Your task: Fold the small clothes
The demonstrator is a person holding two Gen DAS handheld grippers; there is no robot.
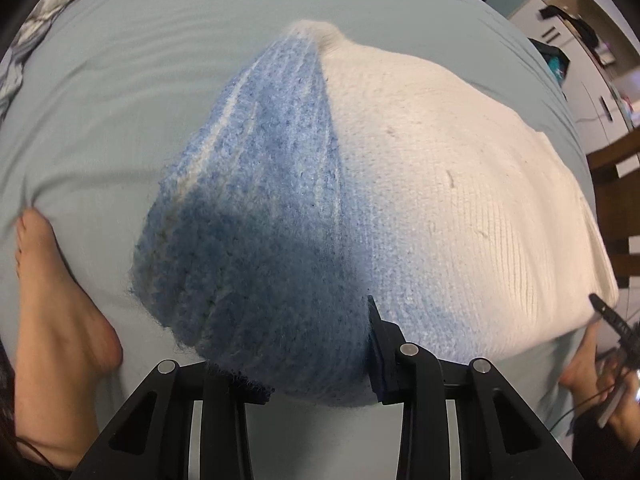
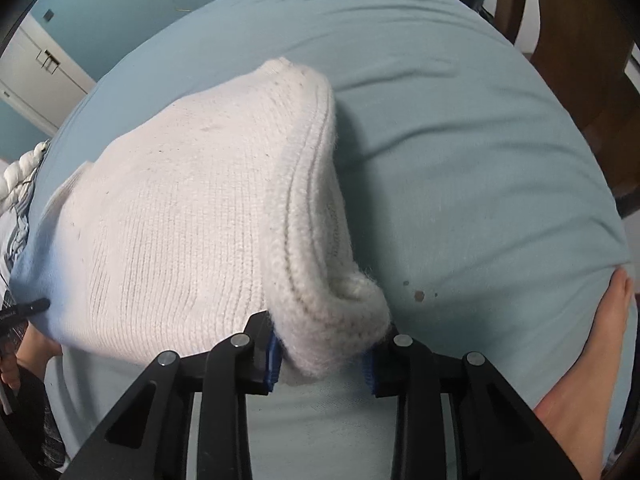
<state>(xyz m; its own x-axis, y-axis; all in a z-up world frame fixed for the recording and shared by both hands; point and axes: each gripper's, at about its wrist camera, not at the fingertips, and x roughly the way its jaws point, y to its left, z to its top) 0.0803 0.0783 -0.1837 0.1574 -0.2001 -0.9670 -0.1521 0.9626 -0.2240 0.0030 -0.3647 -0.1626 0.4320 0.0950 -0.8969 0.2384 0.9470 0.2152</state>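
A knitted garment, blue (image 1: 256, 184) at one end and cream-white (image 1: 460, 184) over the rest, stretches across a light blue bed sheet (image 1: 120, 92). My left gripper (image 1: 316, 372) is shut on its fuzzy blue edge, the fabric bunched between the pads. In the right wrist view, my right gripper (image 2: 322, 364) is shut on the thick ribbed white hem (image 2: 316, 280). The near edge of the garment hangs from both grips, while its far end rests on the sheet. The right gripper's fingertip (image 1: 600, 304) shows at the white end in the left wrist view.
A person's bare feet rest on the sheet on either side (image 1: 48, 320) (image 2: 592, 360). Crumpled clothes (image 1: 52, 4) lie at the bed's far left corner. Wooden furniture (image 2: 580, 60) and white cabinets (image 1: 592, 80) stand beyond the bed's right edge.
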